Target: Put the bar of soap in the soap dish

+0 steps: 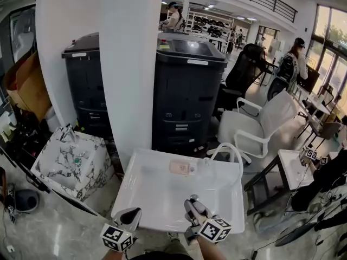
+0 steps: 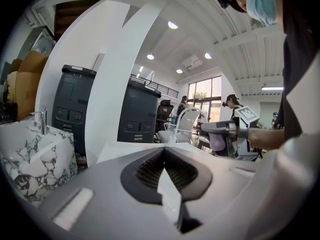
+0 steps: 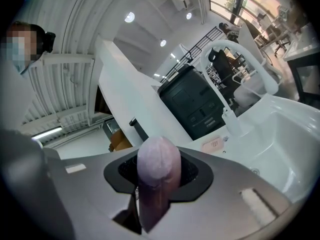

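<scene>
Because the bar of soap point(image 3: 159, 159) has to travel to the dish, the right tongs point(image 1: 194, 206) pinch it firmly, one jaw on each broad face, so that its rounded pale-violet end stands out past the tips. It hangs above the near edge of the white counter point(image 1: 154, 196), well apart from its goal. I think this grip across the flat faces is sensible, as a smooth bar may slip when it is taken by its narrow sides.

The soap dish point(image 1: 181, 168), a small pink tray, lies on the far rim of the counter, just beside the foot of the white faucet point(image 1: 227, 151). It seems to be empty, so the soap is not yet delivered. To reach it, the right tongs must go forward over the sunken basin.

The left tongs point(image 1: 130, 216) are pressed together with nothing between them. They hover at the near left corner of the counter, probably held aside so that the way is free.

By my count I see one bar of soap, one soap dish, two pairs of tongs, one faucet and one white counter. Beside these stand one marble-patterned basin point(image 1: 70, 161) on the left and two dark office machines point(image 1: 187, 85) behind a white pillar.
</scene>
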Demonstrator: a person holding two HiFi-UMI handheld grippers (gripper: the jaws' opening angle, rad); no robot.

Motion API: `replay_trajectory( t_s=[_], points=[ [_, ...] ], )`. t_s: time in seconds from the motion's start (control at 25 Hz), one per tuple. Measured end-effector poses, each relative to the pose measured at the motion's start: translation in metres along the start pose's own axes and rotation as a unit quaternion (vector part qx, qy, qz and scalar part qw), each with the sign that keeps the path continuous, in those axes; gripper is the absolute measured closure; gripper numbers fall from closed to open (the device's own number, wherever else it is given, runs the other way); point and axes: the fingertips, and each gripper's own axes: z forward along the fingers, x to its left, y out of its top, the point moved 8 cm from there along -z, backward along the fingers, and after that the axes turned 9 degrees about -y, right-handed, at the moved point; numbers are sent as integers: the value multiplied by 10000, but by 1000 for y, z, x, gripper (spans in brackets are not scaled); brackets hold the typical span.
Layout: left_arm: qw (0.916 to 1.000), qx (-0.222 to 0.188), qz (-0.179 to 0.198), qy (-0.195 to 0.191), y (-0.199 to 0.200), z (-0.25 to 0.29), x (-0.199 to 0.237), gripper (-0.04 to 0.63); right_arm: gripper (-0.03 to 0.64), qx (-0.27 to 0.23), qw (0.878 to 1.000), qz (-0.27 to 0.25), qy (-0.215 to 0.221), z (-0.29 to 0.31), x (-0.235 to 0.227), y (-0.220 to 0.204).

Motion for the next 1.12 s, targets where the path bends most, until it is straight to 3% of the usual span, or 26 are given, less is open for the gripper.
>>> replay_trajectory(
  t_s=[0.6, 1.12],
  points=[
    [9995, 3, -219, 213, 10, 79, 21, 543, 495, 536, 9972, -511, 37, 93, -48, 40],
    [9974, 31, -491, 520, -1, 93, 39, 543, 495, 800, 9862, -1452, -34, 171, -63, 52]
  ],
)
